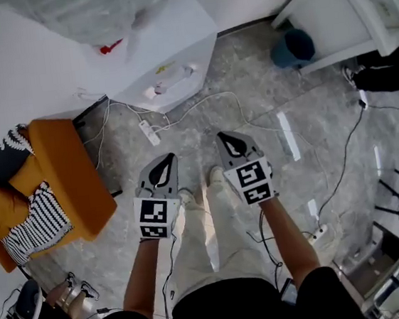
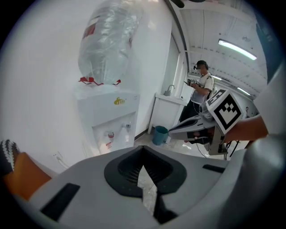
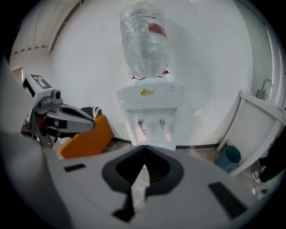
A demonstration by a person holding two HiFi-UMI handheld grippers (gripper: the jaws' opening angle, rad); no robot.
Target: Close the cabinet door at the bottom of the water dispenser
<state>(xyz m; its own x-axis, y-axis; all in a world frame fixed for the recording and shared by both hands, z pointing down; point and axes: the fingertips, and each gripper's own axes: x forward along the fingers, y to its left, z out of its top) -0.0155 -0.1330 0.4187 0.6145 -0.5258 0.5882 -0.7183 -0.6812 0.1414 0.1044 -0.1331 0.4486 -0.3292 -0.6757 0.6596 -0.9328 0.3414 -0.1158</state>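
The white water dispenser (image 1: 166, 59) stands against the wall with a clear bottle (image 1: 96, 9) on top. It also appears in the left gripper view (image 2: 107, 116) and in the right gripper view (image 3: 152, 112), taps visible. Its bottom cabinet door is hidden behind the gripper bodies in both gripper views and cannot be made out from above. My left gripper (image 1: 165, 159) (image 2: 143, 150) and right gripper (image 1: 224, 139) (image 3: 144, 150) hang side by side in the air, a step back from the dispenser. Both are shut with nothing between the jaws.
An orange seat (image 1: 59, 185) with striped cushions sits left of the dispenser. A white power strip (image 1: 148, 132) and cables lie on the stone floor. A blue bin (image 1: 292, 46) stands by a white cabinet (image 1: 340, 10) at right. A person (image 2: 201, 89) stands farther back.
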